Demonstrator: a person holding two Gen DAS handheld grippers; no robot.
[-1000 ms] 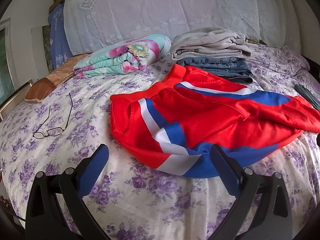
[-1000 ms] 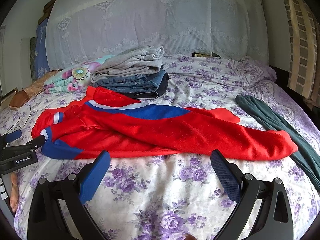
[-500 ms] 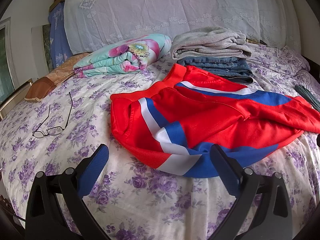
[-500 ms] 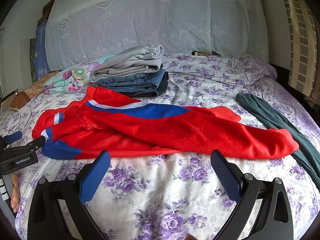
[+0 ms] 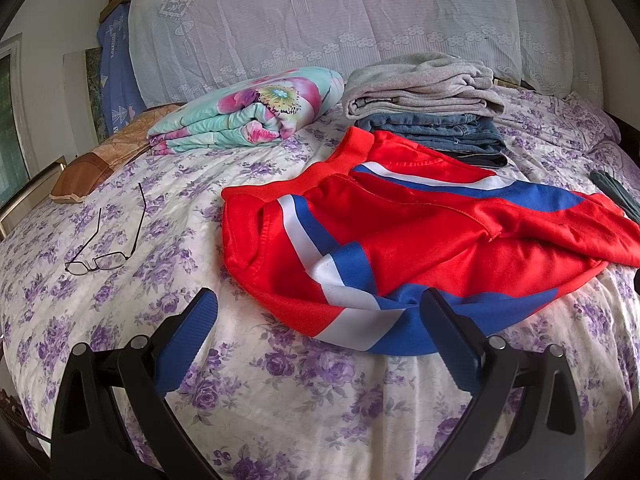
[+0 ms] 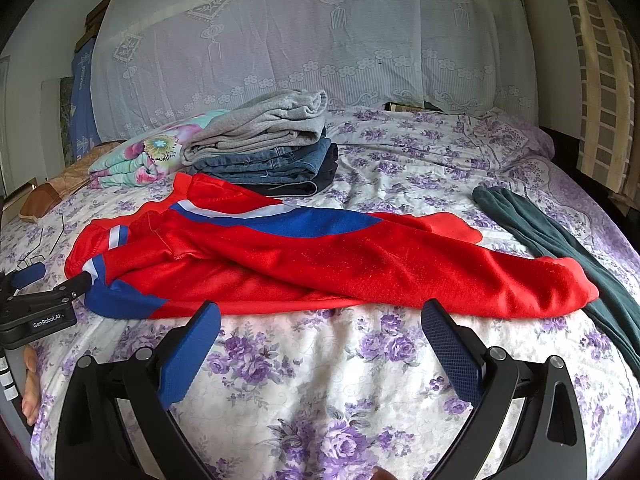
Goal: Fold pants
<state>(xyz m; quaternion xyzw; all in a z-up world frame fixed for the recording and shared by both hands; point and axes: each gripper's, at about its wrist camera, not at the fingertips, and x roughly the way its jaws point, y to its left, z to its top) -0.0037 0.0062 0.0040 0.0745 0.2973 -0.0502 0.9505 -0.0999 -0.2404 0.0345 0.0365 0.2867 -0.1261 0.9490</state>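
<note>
Red pants point(image 5: 420, 236) with blue and white stripes lie loosely spread on the floral bedsheet point(image 5: 120, 280), waistband to the left, legs running right. They also show in the right wrist view point(image 6: 360, 264). My left gripper point(image 5: 318, 312) is open and empty, its right finger at the blue front hem. It also shows at the left edge of the right wrist view point(image 6: 52, 278). My right gripper point(image 6: 320, 324) is open and empty, just short of the pants' near edge.
A stack of folded grey and denim clothes point(image 5: 424, 108) sits behind the pants. A folded floral quilt point(image 5: 248, 112) lies beside it. Glasses point(image 5: 104, 248) lie on the sheet at left. A dark green garment point(image 6: 560, 248) lies to the right of the pants.
The right gripper has drifted slightly forward and right. The left gripper and the pants have hardly moved.
</note>
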